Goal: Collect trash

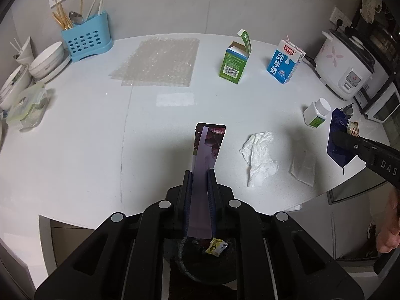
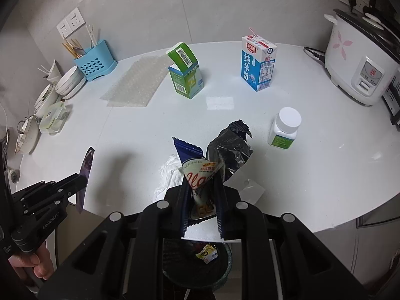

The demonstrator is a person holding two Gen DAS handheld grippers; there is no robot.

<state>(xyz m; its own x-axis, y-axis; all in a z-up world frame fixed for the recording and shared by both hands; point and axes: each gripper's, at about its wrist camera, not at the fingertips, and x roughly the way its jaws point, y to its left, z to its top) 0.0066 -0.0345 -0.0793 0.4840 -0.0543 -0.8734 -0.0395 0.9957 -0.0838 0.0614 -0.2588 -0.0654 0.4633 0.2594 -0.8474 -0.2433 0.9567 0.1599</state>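
My left gripper (image 1: 200,172) is shut on a long purple wrapper (image 1: 208,145) that stands up between its fingers above the white table's (image 1: 87,150) front edge. My right gripper (image 2: 202,177) is shut on a blue and white cookie wrapper (image 2: 197,175) with dark crumpled foil (image 2: 230,147) sticking up beside it. A dark bin (image 2: 225,270) lies below both grippers, with a yellow candy wrapper (image 2: 207,253) inside. On the table lie a crumpled white tissue (image 1: 260,157), a clear plastic piece (image 1: 303,167), a white pill bottle (image 2: 285,127), an open green carton (image 2: 186,75), a blue milk carton (image 2: 258,65) and bubble wrap (image 1: 157,62).
A white rice cooker (image 2: 360,62) stands at the back right. At the back left are a blue utensil holder (image 1: 85,40), stacked bowls (image 1: 47,62) and a lidded container (image 1: 27,107). A hand (image 2: 32,265) holds the left gripper's handle.
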